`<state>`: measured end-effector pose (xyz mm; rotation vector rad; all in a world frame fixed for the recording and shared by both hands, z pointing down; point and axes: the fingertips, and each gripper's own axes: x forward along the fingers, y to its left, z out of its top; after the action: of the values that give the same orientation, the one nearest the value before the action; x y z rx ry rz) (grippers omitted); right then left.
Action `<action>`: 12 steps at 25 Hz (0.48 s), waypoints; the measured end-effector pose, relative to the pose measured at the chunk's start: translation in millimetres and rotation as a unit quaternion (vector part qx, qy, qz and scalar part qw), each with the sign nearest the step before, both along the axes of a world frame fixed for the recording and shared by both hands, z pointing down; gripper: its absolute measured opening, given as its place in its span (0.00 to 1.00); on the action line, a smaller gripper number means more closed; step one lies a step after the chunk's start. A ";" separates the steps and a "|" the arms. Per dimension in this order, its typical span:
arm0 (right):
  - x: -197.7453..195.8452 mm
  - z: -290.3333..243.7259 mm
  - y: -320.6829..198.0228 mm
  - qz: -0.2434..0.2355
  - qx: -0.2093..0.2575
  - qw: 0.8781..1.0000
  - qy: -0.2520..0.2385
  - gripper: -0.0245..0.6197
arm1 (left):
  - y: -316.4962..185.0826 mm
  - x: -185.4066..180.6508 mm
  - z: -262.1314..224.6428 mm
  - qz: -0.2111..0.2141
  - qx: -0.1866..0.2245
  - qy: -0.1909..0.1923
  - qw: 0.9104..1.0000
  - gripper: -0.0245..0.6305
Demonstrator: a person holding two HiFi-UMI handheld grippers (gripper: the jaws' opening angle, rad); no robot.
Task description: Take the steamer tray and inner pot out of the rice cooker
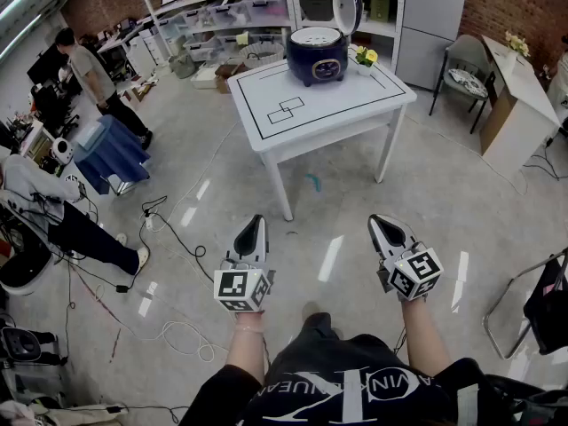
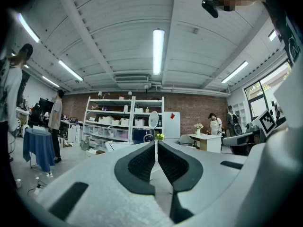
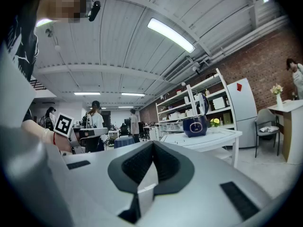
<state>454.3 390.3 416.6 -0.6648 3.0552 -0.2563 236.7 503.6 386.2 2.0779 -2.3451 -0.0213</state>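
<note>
Stands on the grey floor (image 1: 444,202), well back from the white bench (image 1: 355,105). Holds the left claw (image 1: 257,220) level and clenched, nothing between the jaws. Faces, on the far side of the bench, the dark-blue rice cooker (image 1: 317,59) with lid (image 1: 348,7) raised and the white steamer tray (image 1: 311,36) seated in its mouth; cannot make out the inner pot beneath. Finds yellow flowers (image 1: 365,56) just beside the cooker. Holds the right claw (image 1: 377,222) level, likewise clenched and empty.
</note>
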 end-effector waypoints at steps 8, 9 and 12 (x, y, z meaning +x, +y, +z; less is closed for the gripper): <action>-1.6 6.0 -0.8 -0.004 -0.004 1.000 0.002 0.03 | -1.6 1.4 5.5 0.000 -0.008 0.001 1.000 0.07; -1.4 6.2 -0.1 -0.005 -0.004 1.000 0.003 0.03 | -0.6 1.8 5.5 -0.001 -0.008 0.001 1.000 0.07; 0.7 4.7 2.0 -0.008 -0.002 1.000 0.003 0.03 | 1.6 4.8 3.0 -0.001 -0.006 0.000 1.000 0.07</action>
<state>455.1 392.3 421.3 -0.6442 3.0672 -0.2616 241.5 505.2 389.2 2.0687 -2.3416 -0.0065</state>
